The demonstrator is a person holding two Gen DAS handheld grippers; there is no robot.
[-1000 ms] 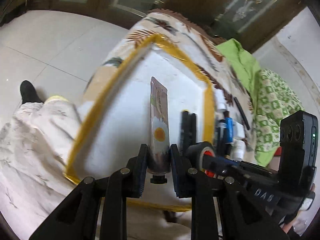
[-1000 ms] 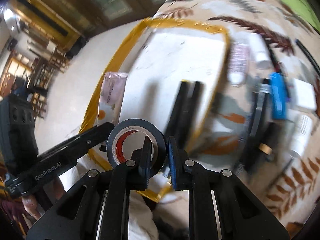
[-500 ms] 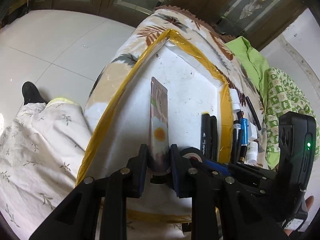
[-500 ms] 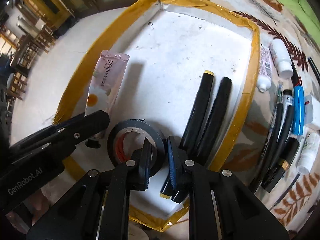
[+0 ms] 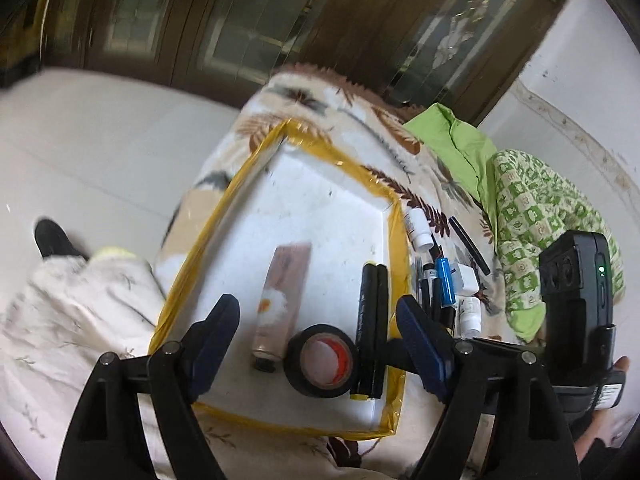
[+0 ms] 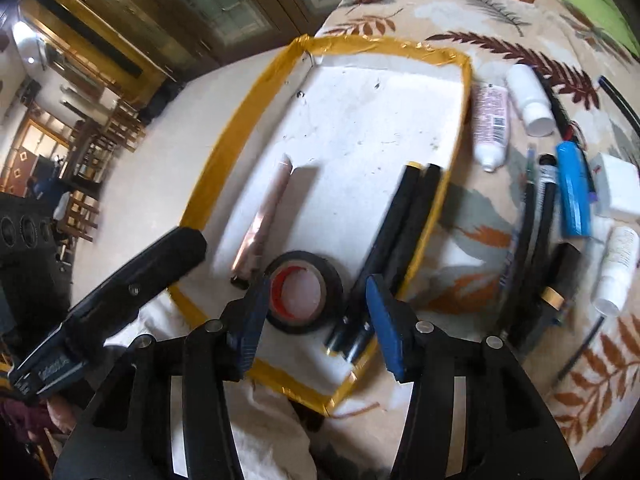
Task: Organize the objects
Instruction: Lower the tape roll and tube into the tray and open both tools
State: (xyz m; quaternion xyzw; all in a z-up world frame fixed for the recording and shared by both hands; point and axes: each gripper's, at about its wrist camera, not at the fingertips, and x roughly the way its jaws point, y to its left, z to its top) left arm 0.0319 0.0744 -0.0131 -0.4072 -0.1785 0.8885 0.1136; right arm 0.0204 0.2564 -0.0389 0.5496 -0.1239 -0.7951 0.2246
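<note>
Leaf-patterned cloth (image 5: 360,120) spread under white tray with yellow-taped rim (image 5: 394,240). Inside tray: black tape roll with red core (image 5: 322,360), pink cream tube (image 5: 280,304) beside it, two black markers (image 5: 372,320) opposite. Left claw (image 5: 316,338) just opened wide, nothing gripped. Right claw (image 6: 316,316) just opened, tape roll released.

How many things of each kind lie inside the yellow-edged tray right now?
Black markers: 2
Tape roll: 1
Cream tube: 1
Total in the tray: 4
</note>
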